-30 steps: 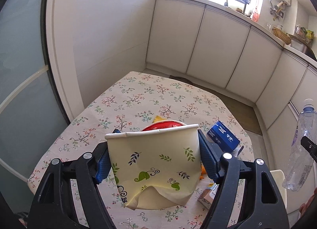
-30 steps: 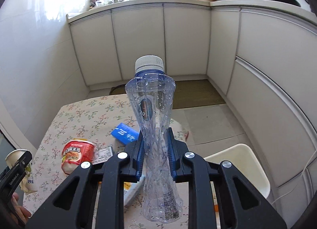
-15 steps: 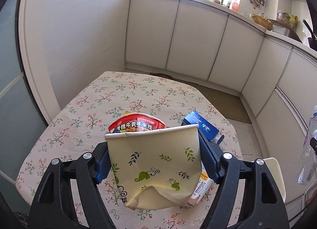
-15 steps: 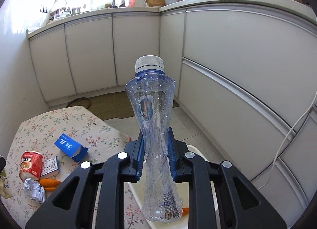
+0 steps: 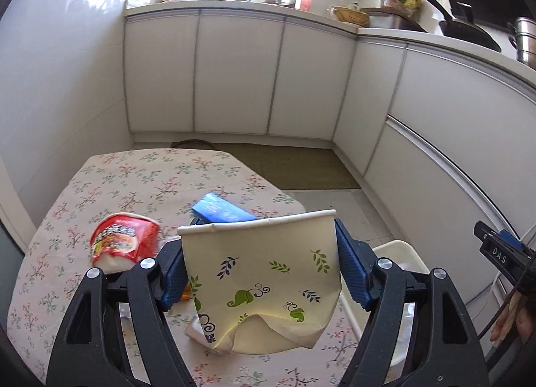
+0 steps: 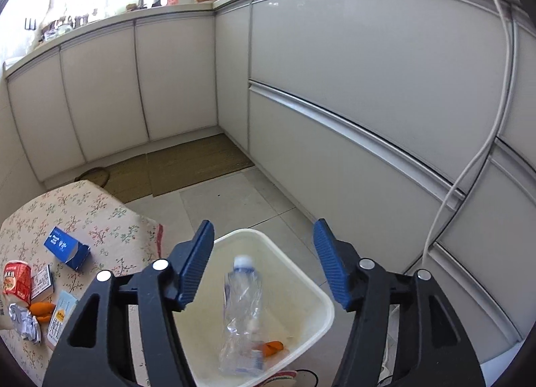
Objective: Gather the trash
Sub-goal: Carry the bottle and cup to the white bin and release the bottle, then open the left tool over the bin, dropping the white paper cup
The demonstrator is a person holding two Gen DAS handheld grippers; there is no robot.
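Having just spread its 2 blue-padded jaws above the white plastic bin [image 6: 321, 303], the right gripper [image 6: 264, 264] lets the crushed clear plastic bottle [image 6: 243, 316] drop in, while the left gripper [image 5: 259, 269] pinches a squashed cream leaf-printed paper cup [image 5: 261, 273], likely binned next.

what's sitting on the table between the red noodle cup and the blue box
In the right wrist view, a small printed carton lies between the red noodle cup and the blue box, right beside the cup.
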